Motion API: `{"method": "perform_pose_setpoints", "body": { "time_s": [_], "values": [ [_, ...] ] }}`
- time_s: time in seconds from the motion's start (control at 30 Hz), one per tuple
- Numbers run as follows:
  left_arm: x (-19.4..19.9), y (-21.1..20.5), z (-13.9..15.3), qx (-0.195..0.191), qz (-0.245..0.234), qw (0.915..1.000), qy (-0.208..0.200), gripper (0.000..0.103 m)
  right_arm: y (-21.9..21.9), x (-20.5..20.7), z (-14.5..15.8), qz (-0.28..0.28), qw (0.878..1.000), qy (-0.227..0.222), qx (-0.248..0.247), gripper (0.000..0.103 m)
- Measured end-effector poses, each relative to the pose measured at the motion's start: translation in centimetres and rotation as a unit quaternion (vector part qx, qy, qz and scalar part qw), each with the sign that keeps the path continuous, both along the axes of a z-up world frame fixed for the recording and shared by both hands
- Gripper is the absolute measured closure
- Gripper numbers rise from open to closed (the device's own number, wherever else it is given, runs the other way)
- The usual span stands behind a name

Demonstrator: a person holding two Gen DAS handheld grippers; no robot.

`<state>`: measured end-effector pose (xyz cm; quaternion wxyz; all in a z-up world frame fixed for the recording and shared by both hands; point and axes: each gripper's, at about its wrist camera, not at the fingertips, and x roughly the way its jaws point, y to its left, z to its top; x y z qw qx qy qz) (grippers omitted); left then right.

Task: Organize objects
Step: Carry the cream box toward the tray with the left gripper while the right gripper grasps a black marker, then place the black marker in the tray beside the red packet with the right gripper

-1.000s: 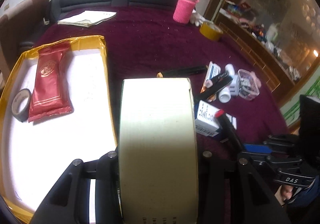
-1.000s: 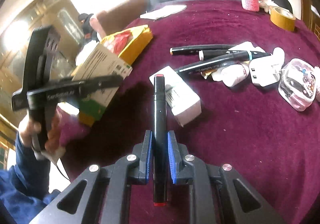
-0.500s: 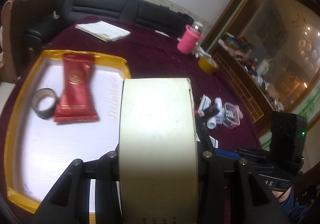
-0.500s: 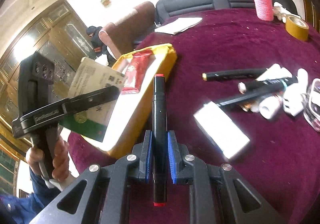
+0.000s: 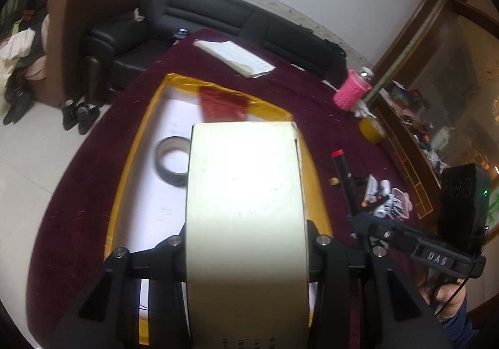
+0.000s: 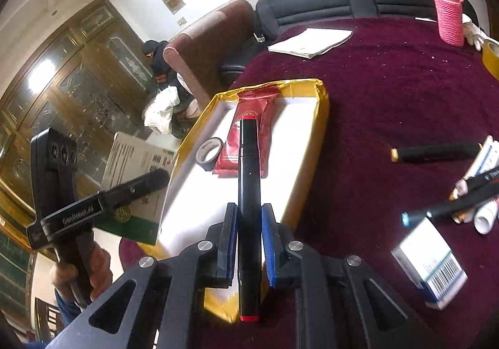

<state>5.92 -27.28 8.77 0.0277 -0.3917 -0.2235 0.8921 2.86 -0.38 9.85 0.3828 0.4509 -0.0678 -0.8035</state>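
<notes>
Left gripper (image 5: 244, 243): fingers pinching a cream box (image 5: 246, 224) by its two sides, held in the air over the near end of the tray; also seen from the right wrist, where the box's printed green-and-white face shows (image 6: 137, 190).
Right gripper (image 6: 248, 243): blue-padded fingers pressed onto a black marker (image 6: 249, 193) with red ends, gripped across its lower body and pointing forward over the tray's near edge; the marker also shows in the left view (image 5: 341, 168).
Tray (image 5: 137, 143): yellow-rimmed, white floor, lying on the maroon cloth (image 6: 389, 93).
Tray contents: red packet (image 6: 246, 137) lengthwise toward the far end; dark tape roll (image 6: 209, 152) flat, just beside the packet.
Cloth, right of tray: black marker with gold end (image 6: 436, 153); white carton with barcode (image 6: 428, 268); a heap of pens and small bottles (image 6: 477, 193), touching one another.
Cloth, far side: paper stack (image 6: 312, 42); pink sleeved bottle (image 6: 449, 16); yellow tape roll (image 5: 371, 130).
Background: black sofa (image 5: 243, 24); brown armchair (image 5: 78, 34).
</notes>
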Motion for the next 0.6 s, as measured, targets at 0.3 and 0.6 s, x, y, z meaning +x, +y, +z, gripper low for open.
{"method": "perform_pose_setpoints", "body": {
  "time_s": [0.3,0.6],
  "values": [
    [-2.0,-2.7,-3.0,0.008,-0.001,0.9986,-0.053,0.062,-4.6,-3.2,-1.3,-0.028,0.999,-0.007,0.032,0.086],
    [-3.8,-2.8,-4.1,0.001,-0.015,0.9962,-0.085,0.061,-7.1,-6.7,-3.7,-0.055,0.996,-0.030,0.064,0.086]
  ]
}}
